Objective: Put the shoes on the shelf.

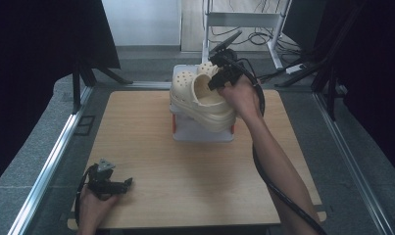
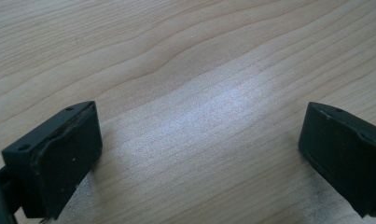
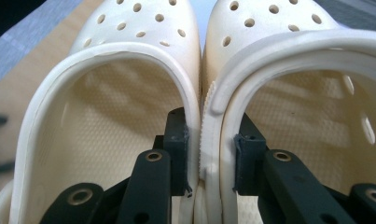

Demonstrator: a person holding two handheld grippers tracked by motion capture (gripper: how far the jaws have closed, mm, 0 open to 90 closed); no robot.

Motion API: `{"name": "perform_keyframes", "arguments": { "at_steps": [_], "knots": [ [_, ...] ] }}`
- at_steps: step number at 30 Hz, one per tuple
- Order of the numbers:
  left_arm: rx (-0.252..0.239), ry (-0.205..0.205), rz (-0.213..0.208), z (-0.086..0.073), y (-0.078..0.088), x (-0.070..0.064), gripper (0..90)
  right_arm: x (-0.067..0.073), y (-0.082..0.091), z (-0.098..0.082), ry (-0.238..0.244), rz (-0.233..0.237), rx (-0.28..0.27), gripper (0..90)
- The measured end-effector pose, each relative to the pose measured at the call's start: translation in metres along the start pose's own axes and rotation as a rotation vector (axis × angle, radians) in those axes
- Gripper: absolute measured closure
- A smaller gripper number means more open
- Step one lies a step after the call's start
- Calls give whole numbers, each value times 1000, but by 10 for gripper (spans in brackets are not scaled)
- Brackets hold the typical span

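1. Wood-grain table (image 1: 151,161) sits between metal rails, with dark curtains to either side and cables on the floor beyond.
2. No brand, label or writing is readable to me on the clogs, the grippers or the white box.
3. From the high view I see the right gripper (image 1: 219,78) holding a pair of cream clogs (image 1: 202,100) above a white box (image 1: 202,131) at the far middle of the table.
4. My right gripper view adds the detail: one jaw sits inside each clog, and the two pinch the clogs' touching inner walls (image 3: 202,140) together.
5. The left gripper (image 1: 126,182) rests at the near left corner of the table, well apart from the clogs.
6. Its own view shows me its jaws spread wide over bare wood, with nothing between them.
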State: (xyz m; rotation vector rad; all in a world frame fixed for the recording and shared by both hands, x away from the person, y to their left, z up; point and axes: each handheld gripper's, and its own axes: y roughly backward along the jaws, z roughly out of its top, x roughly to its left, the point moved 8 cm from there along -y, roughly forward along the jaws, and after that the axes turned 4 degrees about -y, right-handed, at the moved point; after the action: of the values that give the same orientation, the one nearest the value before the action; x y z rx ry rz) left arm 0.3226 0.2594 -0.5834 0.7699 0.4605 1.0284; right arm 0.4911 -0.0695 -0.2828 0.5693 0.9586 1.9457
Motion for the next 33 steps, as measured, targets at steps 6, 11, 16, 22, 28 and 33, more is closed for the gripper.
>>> {"name": "perform_keyframes", "arguments": {
  "at_steps": [6, 11, 16, 22, 28, 33],
  "knots": [
    [0, -2, 1, 0, 0, 0, 0, -10, -21, 19, -106, -59, -37, 721],
    [0, -4, -3, 0, 0, 0, 0, -15, -38, 32, -202, -79, -81, 721],
    [4, -8, -9, 0, 0, 0, 0, -21, -56, 39, -270, -95, -106, 721],
    [5, -10, -12, 0, 0, 0, 0, -30, -78, 44, -307, -151, -138, 721],
    [4, -12, -13, 1, 0, 0, 0, -32, -98, 49, -331, -159, -162, 720],
    [5, -13, -15, 1, 0, 0, 0, -33, -113, 48, -366, -155, -167, 719]
  ]
}}
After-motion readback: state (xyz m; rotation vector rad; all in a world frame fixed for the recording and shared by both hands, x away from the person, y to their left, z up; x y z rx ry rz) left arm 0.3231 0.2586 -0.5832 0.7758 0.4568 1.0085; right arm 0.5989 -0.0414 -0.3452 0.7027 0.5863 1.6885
